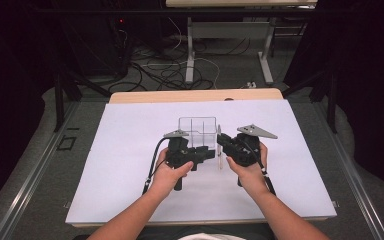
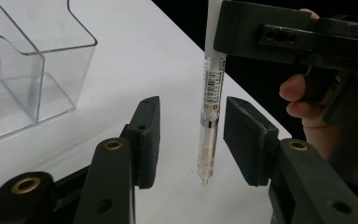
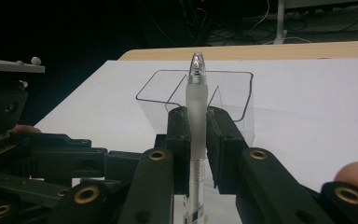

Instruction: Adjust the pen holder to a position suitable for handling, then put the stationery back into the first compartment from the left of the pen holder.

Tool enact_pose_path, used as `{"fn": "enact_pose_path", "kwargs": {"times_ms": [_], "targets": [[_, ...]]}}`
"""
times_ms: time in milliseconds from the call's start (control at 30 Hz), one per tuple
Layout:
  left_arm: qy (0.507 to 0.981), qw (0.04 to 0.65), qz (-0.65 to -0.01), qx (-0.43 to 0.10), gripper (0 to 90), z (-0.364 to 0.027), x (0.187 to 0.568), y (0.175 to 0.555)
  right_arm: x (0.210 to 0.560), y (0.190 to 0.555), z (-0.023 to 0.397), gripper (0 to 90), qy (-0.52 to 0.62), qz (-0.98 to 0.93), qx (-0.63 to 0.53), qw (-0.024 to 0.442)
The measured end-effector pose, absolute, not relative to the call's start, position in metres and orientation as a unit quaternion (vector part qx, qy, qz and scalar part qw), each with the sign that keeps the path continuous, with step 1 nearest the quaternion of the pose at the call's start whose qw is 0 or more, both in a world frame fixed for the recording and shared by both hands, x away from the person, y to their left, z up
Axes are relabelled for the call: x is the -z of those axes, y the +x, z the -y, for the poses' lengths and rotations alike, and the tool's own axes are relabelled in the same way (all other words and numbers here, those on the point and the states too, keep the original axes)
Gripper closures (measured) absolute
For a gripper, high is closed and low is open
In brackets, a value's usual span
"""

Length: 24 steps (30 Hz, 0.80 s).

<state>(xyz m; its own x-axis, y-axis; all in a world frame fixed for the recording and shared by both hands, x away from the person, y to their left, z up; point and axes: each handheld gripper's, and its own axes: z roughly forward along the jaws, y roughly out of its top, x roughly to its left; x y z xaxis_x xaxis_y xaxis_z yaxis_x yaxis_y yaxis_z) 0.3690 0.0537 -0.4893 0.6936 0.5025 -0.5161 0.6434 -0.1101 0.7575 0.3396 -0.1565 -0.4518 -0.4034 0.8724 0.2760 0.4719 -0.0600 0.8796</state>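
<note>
A pen (image 2: pixel 211 107) with a clear barrel, a barcode label and a frosted upper part (image 3: pixel 196 88) stands upright over the white sheet. My right gripper (image 3: pixel 197 114) is shut on its frosted part, pads pressing from both sides. In the left gripper view, my left gripper (image 2: pixel 192 112) is open: its pads flank the lower barrel with a gap on each side. The pen's lower end is at or just above the sheet. From above, the left gripper (image 1: pixel 211 154) and right gripper (image 1: pixel 222 141) face each other around the pen (image 1: pixel 220 152).
A clear plastic organiser box (image 1: pixel 197 131) with dividers stands just behind the grippers, its front wall (image 2: pixel 28 70) close to my left jaw. The white sheet (image 1: pixel 130 150) covers most of the table. Cables and table legs lie on the floor beyond.
</note>
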Motion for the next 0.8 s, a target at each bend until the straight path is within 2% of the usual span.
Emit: {"fn": "enact_pose_path", "kwargs": {"times_ms": [500, 800], "targets": [[0.733, 0.558, -0.385, 0.058, 60.2, -0.04, 0.495, 0.367, 0.453, 0.339, 0.156, 79.8, 0.511, -0.658, -0.518, 0.195], [0.729, 0.561, -0.385, 0.071, 65.7, -0.036, 0.494, 0.37, 0.453, 0.338, 0.154, 79.8, 0.51, -0.658, -0.519, 0.193]]}}
